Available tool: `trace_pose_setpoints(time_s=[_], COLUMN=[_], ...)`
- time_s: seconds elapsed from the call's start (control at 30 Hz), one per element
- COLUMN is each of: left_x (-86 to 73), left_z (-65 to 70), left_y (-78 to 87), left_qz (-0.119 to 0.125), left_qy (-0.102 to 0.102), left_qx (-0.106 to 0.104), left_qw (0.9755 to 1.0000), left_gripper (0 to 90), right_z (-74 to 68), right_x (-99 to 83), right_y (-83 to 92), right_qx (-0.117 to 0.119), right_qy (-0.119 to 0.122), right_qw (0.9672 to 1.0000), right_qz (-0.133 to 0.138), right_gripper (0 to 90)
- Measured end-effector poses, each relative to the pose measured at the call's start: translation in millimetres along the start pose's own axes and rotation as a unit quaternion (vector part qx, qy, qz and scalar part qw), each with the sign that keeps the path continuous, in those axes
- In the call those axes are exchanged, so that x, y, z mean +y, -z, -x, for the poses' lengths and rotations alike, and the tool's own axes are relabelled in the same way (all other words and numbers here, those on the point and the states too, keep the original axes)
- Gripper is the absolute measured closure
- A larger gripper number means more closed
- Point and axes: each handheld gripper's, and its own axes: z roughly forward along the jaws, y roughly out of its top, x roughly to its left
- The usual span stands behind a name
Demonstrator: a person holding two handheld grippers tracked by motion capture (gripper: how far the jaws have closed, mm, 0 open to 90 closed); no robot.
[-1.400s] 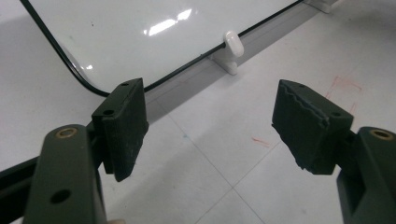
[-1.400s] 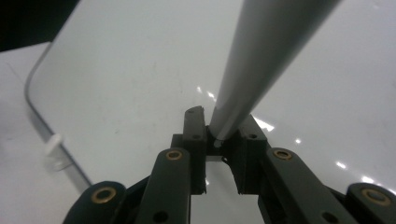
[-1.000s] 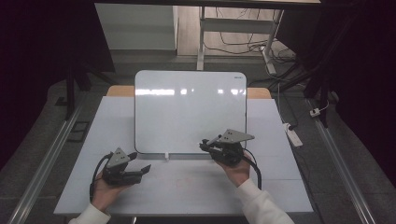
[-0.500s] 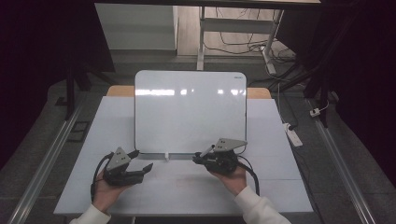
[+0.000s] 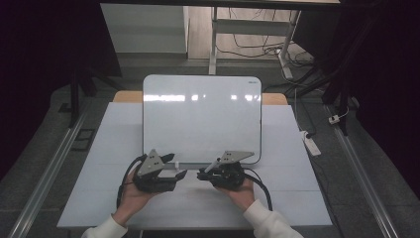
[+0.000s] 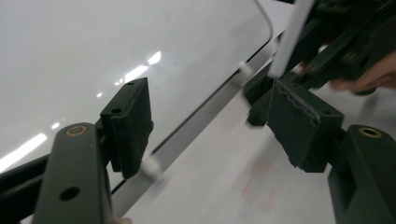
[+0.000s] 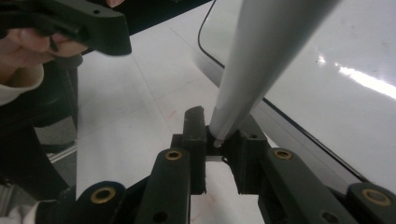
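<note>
Fingers of the left gripper [image 5: 171, 174] stand wide apart, as its own view shows, with nothing between the two ridged black pads [image 6: 130, 122]. In that view a small white peg [image 6: 152, 167] lies beside the left pad, near the whiteboard's lower edge, somewhat blurred. Fingers of the right gripper [image 5: 204, 173] are pressed together around the narrow end of a pale grey, tapered marker-like rod [image 7: 261, 60], which slants up and away from the jaws in the right gripper view.

A white table [image 5: 114, 144] carries a large whiteboard [image 5: 202, 116] lying flat at its centre, with glare streaks across its blank face. Beyond the table the room is dark, with a metal stand [image 5: 214, 34], loose cables on the floor [image 5: 257, 47], and a white power strip [image 5: 312, 144] to the right. Metal rails [image 5: 47, 168] run along both sides.

Both hands rest low on the table just below the whiteboard's near edge. The left hand [image 5: 131, 191] holds its gripper pointing right. The right hand [image 5: 242, 191] holds its gripper pointing left, so the two gripper tips face each other, close but apart. White sleeves [image 5: 267, 223] enter from the bottom.
</note>
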Motion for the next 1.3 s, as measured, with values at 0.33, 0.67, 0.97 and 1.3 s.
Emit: trace_pose_setpoints(time_s=[0.33, 0.67, 0.97, 1.3], left_x=[32.4, 40.7, 40.6, 35.8], left_z=[19.7, 27.7, 21.4, -11.4], left_y=[-31.0, -45.0, -41.2, -20.0], left_qz=[0.011, 0.002, 0.001, 0.001], left_qy=[-0.036, -0.058, -0.053, -0.023], left_qx=[-0.058, -0.076, -0.073, -0.017], left_qw=[0.9976, 0.9954, 0.9959, 0.9996], left_gripper=[46.0, 78.5, 81.6, 81.7], right_z=[-3.7, -5.3, -6.5, -7.0], right_x=[-0.4, -1.0, -0.9, 4.0], right_y=[-7.2, -8.6, -9.8, 4.7], right_qx=[0.007, 0.01, 0.018, -0.01], right_qy=[-0.005, -0.008, -0.013, -0.003], right_qw=[1.0, 0.9999, 0.9997, 0.9995], right_qz=[-0.004, -0.005, -0.006, 0.028], right_gripper=[77.5, 77.4, 76.2, 56.8])
